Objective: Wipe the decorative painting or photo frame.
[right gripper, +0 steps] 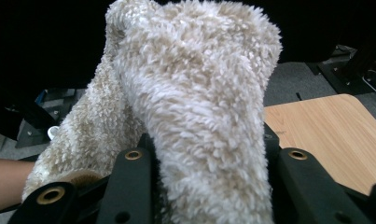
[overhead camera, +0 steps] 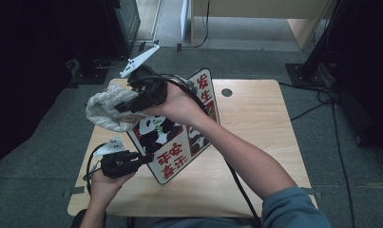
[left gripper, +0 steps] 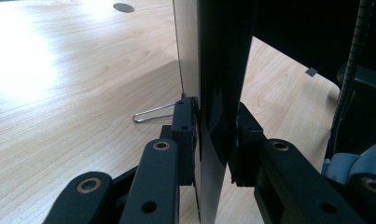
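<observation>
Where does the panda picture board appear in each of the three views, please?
High view: the panda picture board stands tilted at the table's middle, with the left gripper clamped on its lower left edge.
Left gripper view: it shows edge-on, a dark upright slab pinched between the two black jaws.
Right gripper view: I cannot find it; the fluffy cloth covers the middle.
Shared landmark: the light wooden table.

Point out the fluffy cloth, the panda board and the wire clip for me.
fluffy cloth (right gripper: 195, 102): right gripper view, middle of the folded pile.
panda board (overhead camera: 166, 156): high view, lower printed face.
wire clip (left gripper: 150, 113): left gripper view, its loop on the table.
</observation>
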`<state>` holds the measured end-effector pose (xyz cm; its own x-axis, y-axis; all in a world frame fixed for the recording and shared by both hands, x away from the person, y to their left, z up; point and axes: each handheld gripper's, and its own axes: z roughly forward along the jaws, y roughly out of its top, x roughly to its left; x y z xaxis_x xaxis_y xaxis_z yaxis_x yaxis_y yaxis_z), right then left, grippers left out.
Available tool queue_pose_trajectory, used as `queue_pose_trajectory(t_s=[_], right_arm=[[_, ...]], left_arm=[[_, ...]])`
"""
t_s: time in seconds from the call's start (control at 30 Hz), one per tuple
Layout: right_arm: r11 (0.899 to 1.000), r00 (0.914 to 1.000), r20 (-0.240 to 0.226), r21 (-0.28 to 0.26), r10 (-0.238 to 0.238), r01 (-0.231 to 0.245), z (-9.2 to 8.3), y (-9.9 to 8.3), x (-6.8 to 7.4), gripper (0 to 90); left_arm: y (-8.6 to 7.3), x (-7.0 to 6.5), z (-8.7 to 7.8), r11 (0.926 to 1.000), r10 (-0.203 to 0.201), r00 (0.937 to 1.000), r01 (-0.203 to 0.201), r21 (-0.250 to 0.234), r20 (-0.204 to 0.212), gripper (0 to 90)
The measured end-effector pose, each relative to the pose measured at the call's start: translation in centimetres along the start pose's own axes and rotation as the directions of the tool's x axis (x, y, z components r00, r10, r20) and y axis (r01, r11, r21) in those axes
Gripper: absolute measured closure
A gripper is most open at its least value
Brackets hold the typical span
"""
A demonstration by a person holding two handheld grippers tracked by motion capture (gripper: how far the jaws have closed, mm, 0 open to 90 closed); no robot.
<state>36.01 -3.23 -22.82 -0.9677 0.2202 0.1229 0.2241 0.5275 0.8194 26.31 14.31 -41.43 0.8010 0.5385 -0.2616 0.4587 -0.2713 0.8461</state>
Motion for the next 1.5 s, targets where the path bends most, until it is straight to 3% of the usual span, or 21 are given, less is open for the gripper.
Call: queue_pose_trajectory(t_s=[0.5, 1.5], right_arm=[[1.000, 1.0000, 0.003, -0.017, 0.007, -0.007, -0.4, -0.5, -0.6, 60.3], [0.995, 0.9958, 0.038, -0.049, 0.083, -0.081, -3.0, -2.4, -3.6, 57.4]], left_arm=[[0.0, 0.1, 0.0, 1.0000, -0.004, 1.0000, 0.004, 0.000, -0.004, 76.9], [-0.2, 0.1, 0.0, 1.0000, -0.008, 1.0000, 0.008, 0.004, -0.003, 76.3]])
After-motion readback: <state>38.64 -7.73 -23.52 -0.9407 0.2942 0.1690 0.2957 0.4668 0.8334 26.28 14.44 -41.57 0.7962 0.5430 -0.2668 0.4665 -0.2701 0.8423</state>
